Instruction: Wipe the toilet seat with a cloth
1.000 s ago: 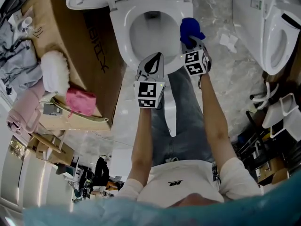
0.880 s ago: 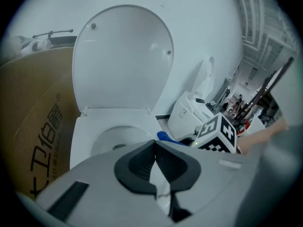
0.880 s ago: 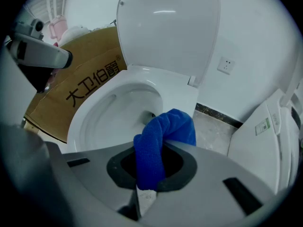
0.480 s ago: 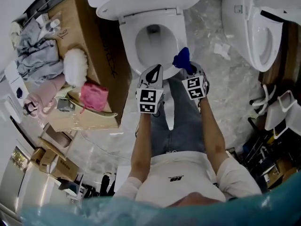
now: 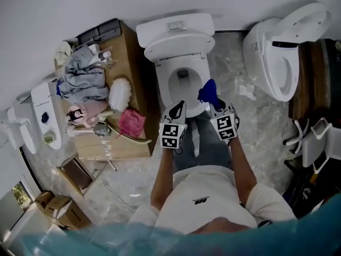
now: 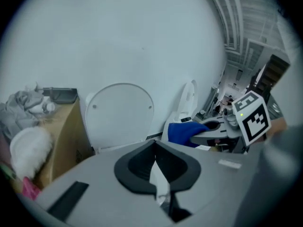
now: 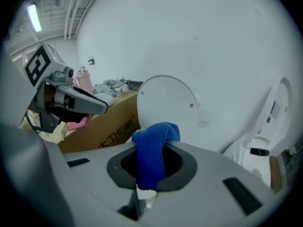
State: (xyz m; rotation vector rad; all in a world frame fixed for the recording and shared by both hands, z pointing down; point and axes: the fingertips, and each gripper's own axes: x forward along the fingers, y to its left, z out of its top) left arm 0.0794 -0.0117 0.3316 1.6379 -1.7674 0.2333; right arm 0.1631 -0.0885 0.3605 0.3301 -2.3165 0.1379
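The white toilet stands at the top middle of the head view, its lid (image 5: 176, 35) raised and its seat (image 5: 166, 84) down around the bowl. My right gripper (image 5: 212, 103) is shut on a blue cloth (image 5: 208, 92) that hangs over the seat's front right rim. The cloth (image 7: 151, 156) drapes out between the jaws in the right gripper view, with the lid (image 7: 168, 104) beyond. My left gripper (image 5: 179, 105) hovers at the front left rim, shut with nothing in it. In the left gripper view the jaws (image 6: 155, 148) meet, and the cloth (image 6: 182, 131) shows at right.
A cardboard box (image 5: 133, 79) stands left of the toilet, bearing clothes (image 5: 82, 73), a white fluffy duster (image 5: 121, 93) and a pink cloth (image 5: 131, 122). A second toilet (image 5: 277, 57) stands at the right, white racks (image 5: 311, 140) below it. The person's legs are in front of the bowl.
The head view has pulled back and shows more of the room. The right gripper has slid the blue cloth from the seat's right side to its front right. Both grippers stay close together.
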